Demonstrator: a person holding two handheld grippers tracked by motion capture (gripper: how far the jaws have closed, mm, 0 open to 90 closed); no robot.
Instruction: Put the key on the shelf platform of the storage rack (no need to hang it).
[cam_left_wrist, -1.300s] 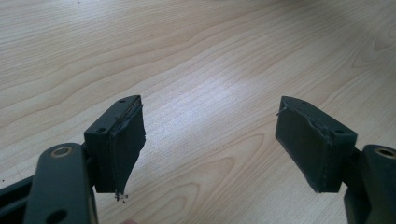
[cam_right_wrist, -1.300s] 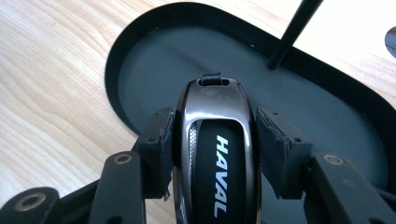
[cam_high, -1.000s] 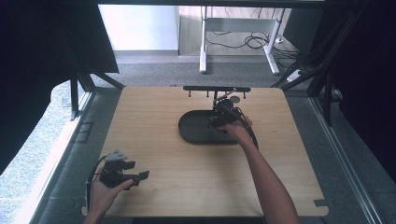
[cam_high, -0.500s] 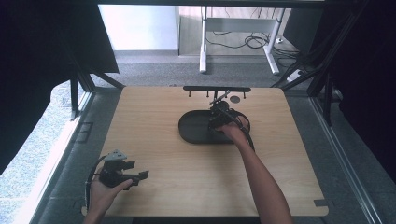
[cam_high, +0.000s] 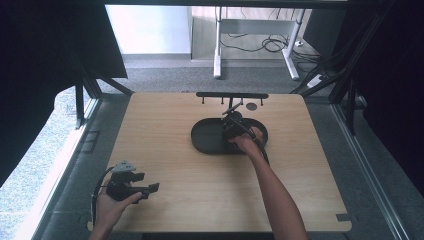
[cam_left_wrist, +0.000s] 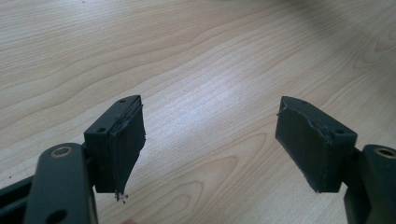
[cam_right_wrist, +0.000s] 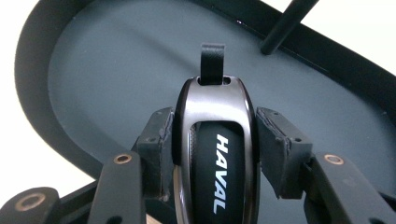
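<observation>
our right claw (cam_right_wrist: 212, 140) was clenched on a car key fob (cam_right_wrist: 214, 154), one pad pressed to each long side, so the glossy black fob marked haval stood lengthwise between the jaws with its short strap loop (cam_right_wrist: 212, 63) pointing away from us. we judged that side grip was chosen to keep the fob level and its loop end free, ready to be set down flat. the fob hung just above the floor of a dark oval tray (cam_right_wrist: 107, 79), inside the rim and not yet resting on it as far as we could tell. from the high view, the right claw (cam_high: 234, 129) sat over the right half of that tray (cam_high: 205, 137), which lay on the far middle of the bench (cam_high: 165, 125). just behind the tray stood a low black hook rack (cam_high: 232, 95), and a thin dark rod (cam_right_wrist: 285, 25) crossed the rim in the right claw view; we could not tell what that rod belonged to. a small round dark disc (cam_high: 251, 106) lay on the bench near the rack.

our left claw (cam_left_wrist: 210, 140) was released, its jaws wide apart with nothing but bare wood between them; it rested low at the near left corner (cam_high: 131, 182), we supposed simply parked out of the way.

counted: two claws, one fob, one tray, one rack, one disc.
</observation>
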